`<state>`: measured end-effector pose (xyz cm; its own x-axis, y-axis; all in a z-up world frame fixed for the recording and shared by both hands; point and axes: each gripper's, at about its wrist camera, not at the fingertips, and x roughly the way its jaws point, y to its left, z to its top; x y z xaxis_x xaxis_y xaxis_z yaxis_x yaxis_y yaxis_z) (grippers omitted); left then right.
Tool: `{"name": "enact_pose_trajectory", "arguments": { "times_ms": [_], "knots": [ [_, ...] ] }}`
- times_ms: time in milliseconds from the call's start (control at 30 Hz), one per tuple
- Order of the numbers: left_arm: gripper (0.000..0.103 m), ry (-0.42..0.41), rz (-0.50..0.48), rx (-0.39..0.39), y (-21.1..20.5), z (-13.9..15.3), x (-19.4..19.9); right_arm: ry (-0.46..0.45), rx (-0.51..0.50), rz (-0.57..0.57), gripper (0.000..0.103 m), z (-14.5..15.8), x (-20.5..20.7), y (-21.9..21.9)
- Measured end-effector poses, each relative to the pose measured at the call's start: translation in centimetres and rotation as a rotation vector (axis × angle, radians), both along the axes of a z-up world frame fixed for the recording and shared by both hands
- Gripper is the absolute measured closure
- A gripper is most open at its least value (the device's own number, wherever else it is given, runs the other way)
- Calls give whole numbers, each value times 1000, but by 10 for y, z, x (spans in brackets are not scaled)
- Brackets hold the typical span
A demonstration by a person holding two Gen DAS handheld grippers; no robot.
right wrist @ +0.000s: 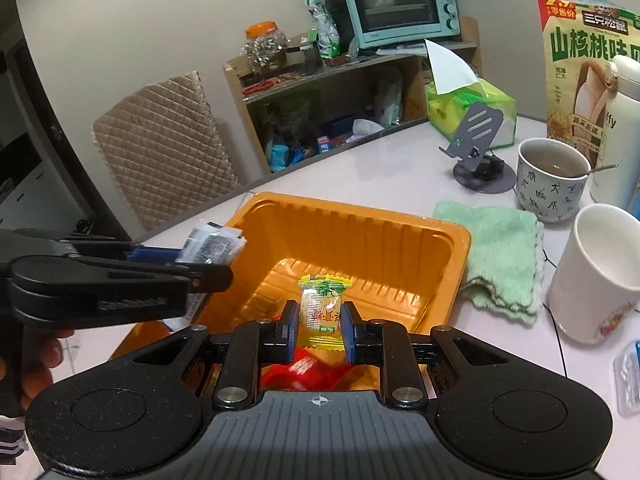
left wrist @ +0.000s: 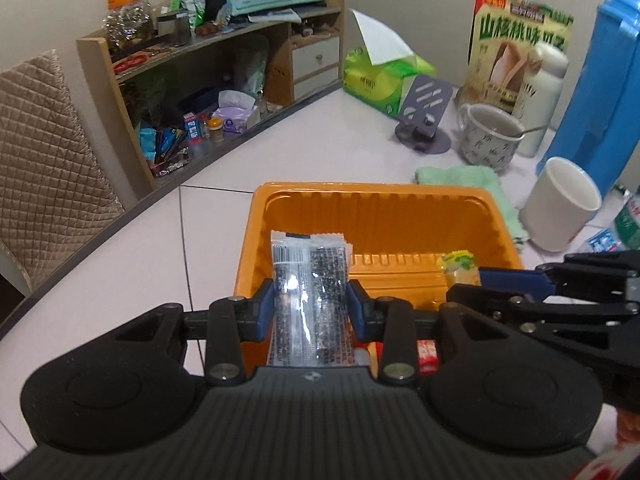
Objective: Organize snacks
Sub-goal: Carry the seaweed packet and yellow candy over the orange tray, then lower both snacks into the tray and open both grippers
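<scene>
**Both packets over the tray, ready to drop**

On my left, the left gripper [left wrist: 311,300] has its jaws closed on a black-and-clear snack packet [left wrist: 308,276], pinched at mid-length, its top end pointing forward past the jaws. The packet hangs over the near-left corner of the orange tray [left wrist: 376,200], which sits on the counter [left wrist: 224,224] directly ahead of both sets of jaws.

On my right, the right gripper [right wrist: 320,330] holds a small yellow candy packet [right wrist: 323,308] upright between narrow jaws, above the near edge of the same tray. Below those jaws I can make out a red wrapper [right wrist: 308,372] already lying in the tray's near end; most of the floor beyond the jaws looks bare.

I judge this to be the placing step: both snacks are carried and sit over the tray, neither released. Next I would lower each a little and open the jaws, keeping the long packet inside the left wall so it doesn't tip out over the rim. Ahead and right of the jaws, the green cloth [right wrist: 500,252] and white cup [right wrist: 600,276] stand clear of the drop.
</scene>
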<state>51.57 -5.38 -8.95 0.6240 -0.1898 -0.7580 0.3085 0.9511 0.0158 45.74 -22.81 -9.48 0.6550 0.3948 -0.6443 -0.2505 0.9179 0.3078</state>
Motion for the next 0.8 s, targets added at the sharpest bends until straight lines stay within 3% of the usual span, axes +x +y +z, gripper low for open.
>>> {"name": "enact_pose_trajectory", "arguments": {
  "times_ms": [367,733,800],
  "knots": [
    [68,25,-43,80,-27,-24,33,12,-18,-14,80,-11,21,-6],
    [66,17,-36,66,-26,-21,36,11,-21,-27,80,-10,22,-10],
    [59,15,-33,57,-24,-18,35,12,-22,-30,80,-10,22,-10]
  ]
}}
